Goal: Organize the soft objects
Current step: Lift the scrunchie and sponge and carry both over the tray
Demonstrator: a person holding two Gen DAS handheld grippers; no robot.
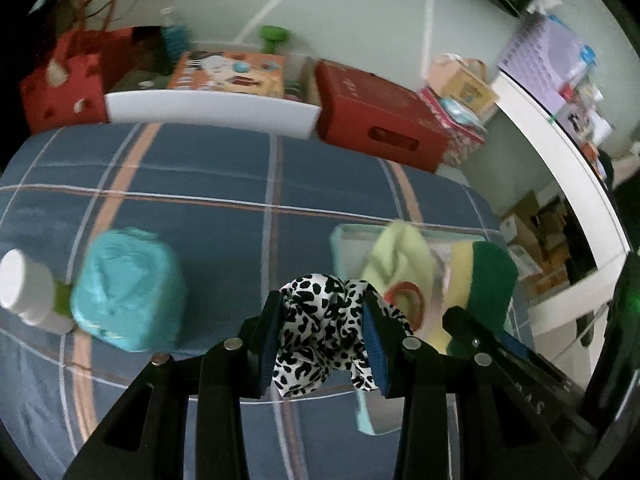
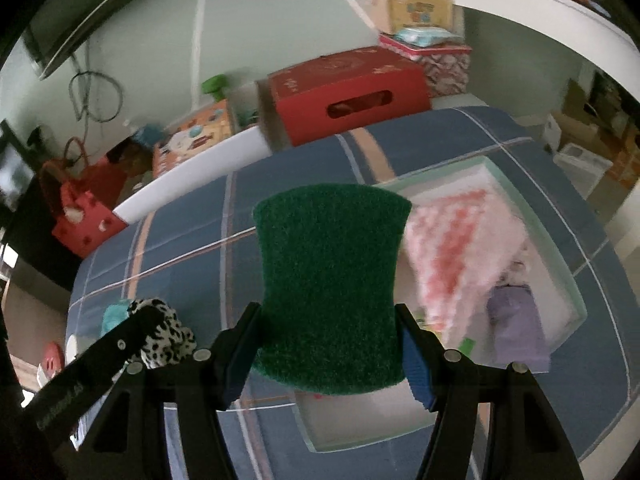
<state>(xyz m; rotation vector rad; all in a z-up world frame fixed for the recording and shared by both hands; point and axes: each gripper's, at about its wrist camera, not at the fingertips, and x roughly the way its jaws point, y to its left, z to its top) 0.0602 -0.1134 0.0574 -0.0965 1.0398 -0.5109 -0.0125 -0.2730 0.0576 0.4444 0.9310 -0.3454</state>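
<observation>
Left gripper: jaws clamped on the black-and-white spotted cloth, held bunched above the blue plaid bedcover.
Right gripper: jaws gripping the green sponge by its sides, scouring face to the camera.
Tray: pale, shallow, lying on the bedcover just beyond both grippers, with a pink-and-white cloth inside.
Teal pouch: on the bedcover to the left, a white-capped bottle beside it.

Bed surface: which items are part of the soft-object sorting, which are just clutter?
In play:
spotted scrunchie, in left gripper
green sponge, in right gripper
pale tray

Lying about:
teal container
white jar
red box
</observation>
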